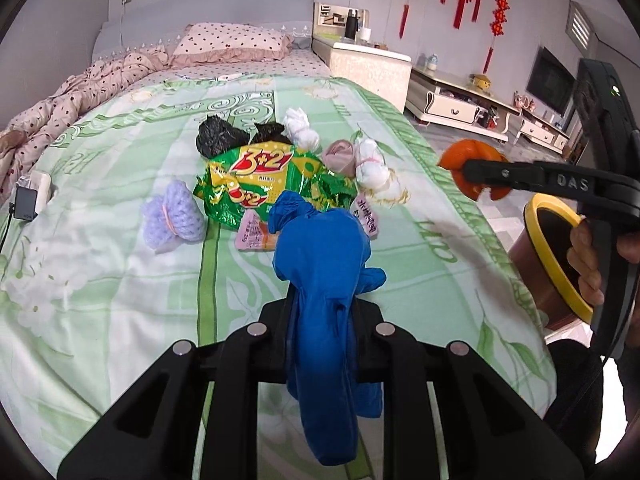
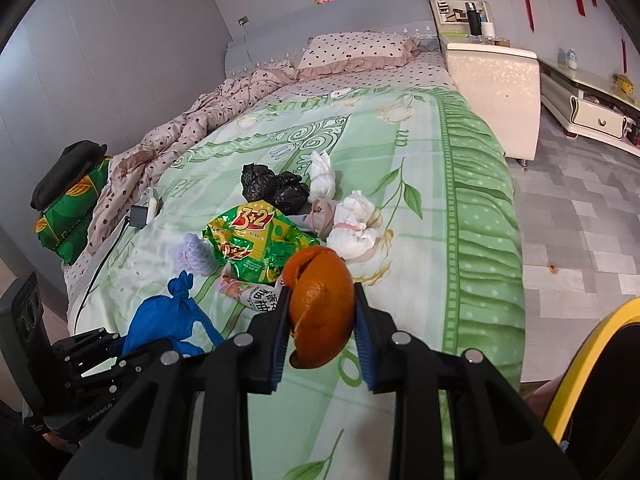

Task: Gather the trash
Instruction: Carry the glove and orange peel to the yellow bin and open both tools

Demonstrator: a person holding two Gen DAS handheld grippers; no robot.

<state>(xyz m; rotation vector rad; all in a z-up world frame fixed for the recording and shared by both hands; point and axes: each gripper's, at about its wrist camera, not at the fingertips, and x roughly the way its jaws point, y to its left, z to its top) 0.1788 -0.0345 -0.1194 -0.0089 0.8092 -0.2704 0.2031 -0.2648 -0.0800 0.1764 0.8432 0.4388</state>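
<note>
Fingers of the left gripper [image 1: 320,312] are clamped close together on a crumpled blue plastic glove [image 1: 320,280], which bulges up between them and hangs down over the gripper's body, lifted above the green flowered bedspread [image 1: 120,280]. Far to the left, at the bedspread's edge, a small black device and a white charger [image 1: 38,192] lie beside a rumpled dotted quilt [image 1: 60,100].

Going rightward along the middle of the bed, the trash lies heaped: a lilac knitted bundle [image 1: 172,220] tied with a band, then a green and yellow "3+2" snack wrapper [image 1: 256,180] with pink printed sachets [image 1: 252,234] at its near edge. Behind the wrapper sits a knotted black plastic bag [image 1: 224,136]; to its right are white tissue wads [image 1: 302,130], a dull pink rolled cloth [image 1: 340,156] and another tied white wad [image 1: 372,168]. This pile stands between the held glove and the far pillow [image 1: 232,42].

Right of the bed, the right gripper [image 2: 322,312] pinches a piece of orange peel [image 2: 320,312] between its blue-lined fingers [image 2: 280,332], moderately spread to the peel's width, raised over the bed's near right part. Beside it at the far right is a brown bin with a yellow rim [image 1: 556,256], on the floor side, with the holder's hand [image 1: 588,264] just in front of it. Further off stand a cream bedside cabinet [image 1: 368,68] and a low TV stand [image 1: 460,100].
</note>
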